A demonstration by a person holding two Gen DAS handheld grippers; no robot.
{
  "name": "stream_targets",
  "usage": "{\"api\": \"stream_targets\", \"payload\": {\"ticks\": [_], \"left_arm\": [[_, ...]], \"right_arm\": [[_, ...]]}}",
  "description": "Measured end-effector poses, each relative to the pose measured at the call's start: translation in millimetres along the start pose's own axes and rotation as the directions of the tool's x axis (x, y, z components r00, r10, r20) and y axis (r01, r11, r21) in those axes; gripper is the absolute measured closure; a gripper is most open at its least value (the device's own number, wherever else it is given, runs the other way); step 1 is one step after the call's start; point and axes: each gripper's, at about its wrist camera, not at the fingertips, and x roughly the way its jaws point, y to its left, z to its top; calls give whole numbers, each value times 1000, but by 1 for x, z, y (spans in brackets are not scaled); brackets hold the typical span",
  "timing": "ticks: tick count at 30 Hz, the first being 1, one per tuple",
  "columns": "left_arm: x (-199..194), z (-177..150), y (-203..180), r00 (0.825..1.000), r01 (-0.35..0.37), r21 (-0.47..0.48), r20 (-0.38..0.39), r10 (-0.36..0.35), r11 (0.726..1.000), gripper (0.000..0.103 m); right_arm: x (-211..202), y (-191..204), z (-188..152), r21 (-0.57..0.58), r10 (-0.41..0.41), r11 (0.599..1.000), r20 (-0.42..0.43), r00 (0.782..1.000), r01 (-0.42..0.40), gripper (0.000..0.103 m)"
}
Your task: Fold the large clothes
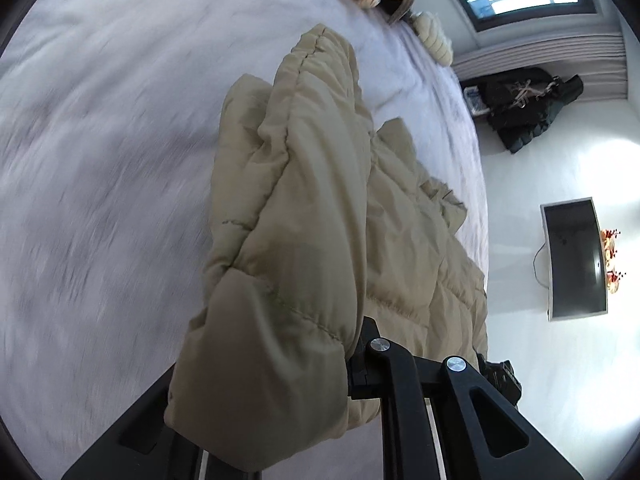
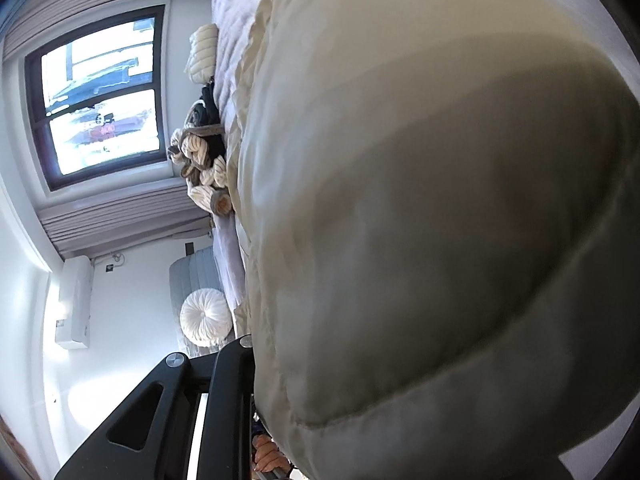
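We hold a puffy tan coat (image 1: pixel 296 208) up over the bed (image 1: pixel 100 140). Our left gripper (image 1: pixel 352 364) pinches its edge tight. It hides our right gripper (image 2: pixel 256 384), so we cannot tell its fingers.

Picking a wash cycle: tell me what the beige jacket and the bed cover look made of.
Beige jacket: looks like thin, smooth synthetic shell over padding, judging by stitched puffy quilted sections and a slight sheen. Bed cover: pale grey, matte, soft-looking woven fabric; motion blur leaves the fibre open.
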Motion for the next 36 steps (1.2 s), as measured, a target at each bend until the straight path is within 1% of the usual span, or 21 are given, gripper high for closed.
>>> {"api": "stream_targets", "payload": {"ticks": [5,7,8,10,11,12,14,16,18,19,21,23,24,25,27,28,29,30,33,34,36], "left_arm": [[-5,-33,26,998,-50,7,-49,50,999,86],[1,-36,34,996,-69,-7,-61,69,998,86],[6,-35,36,995,-77,-10,-68,76,997,83],[8,-37,39,991,-106,-18,-78,105,994,81],[8,-38,38,990,-113,-18,-82,111,993,78],[5,-38,36,987,-138,-13,-87,136,990,68],[-3,-39,29,974,-207,14,-89,208,978,58],[-18,-42,25,966,-236,57,-94,240,970,58],[-36,-44,20,959,-264,92,-83,272,960,58],[-46,-44,18,954,-282,103,-71,290,954,58],[-62,-42,14,951,-302,108,-35,308,947,58],[-72,-32,3,951,-308,113,12,309,945,58],[-75,-28,-2,952,-305,116,28,304,945,58],[-77,-23,-7,954,-301,121,50,297,946,58],[-77,-13,-11,959,-282,142,71,274,949,58],[-74,-11,-15,960,-278,153,75,269,948,58],[-69,-8,-18,960,-278,168,75,268,946,58],[-61,-4,-23,960,-281,177,72,272,943,58],[-38,-1,-29,951,-309,197,62,302,931,58],[-30,-2,-27,947,-322,199,54,318,926,58],[-20,-5,-17,932,-361,198,47,359,911,58]], "right_arm": [[-11,-30,-17,43,-8,999,-2,1000,8,79],[-7,-40,-17,63,-18,998,-1,1000,18,75],[-5,-44,-15,70,-28,997,0,1000,28,73],[-2,-47,-15,84,-47,995,2,999,47,65],[-1,-44,-14,86,-67,994,1,998,67,63],[-4,-42,-14,81,-87,993,1,996,87,60],[-9,-31,-13,67,-127,990,-15,992,128,54],[-14,-18,-14,40,-162,986,-37,986,164,52],[-17,-4,-17,-11,-213,977,-75,974,213,49],[-20,3,-20,-46,-241,970,-99,965,238,49],[-24,16,-26,-114,-260,963,-139,956,245,49],[-25,32,-33,-181,-252,959,-187,949,219,49],[-24,37,-36,-203,-242,958,-203,949,201,51],[-20,46,-38,-219,-216,961,-223,951,167,57],[-8,65,-45,-256,-196,958,-246,949,131,59],[-4,65,-52,-274,-194,954,-248,949,123,59],[6,76,-52,-303,-203,945,-252,946,122,59],[10,78,-67,-320,-214,939,-250,944,128,59],[21,94,-81,-369,-269,913,-226,936,174,59],[18,97,-85,-388,-304,898,-205,930,208,59],[35,102,-86,-409,-385,864,-161,909,293,59]]}}
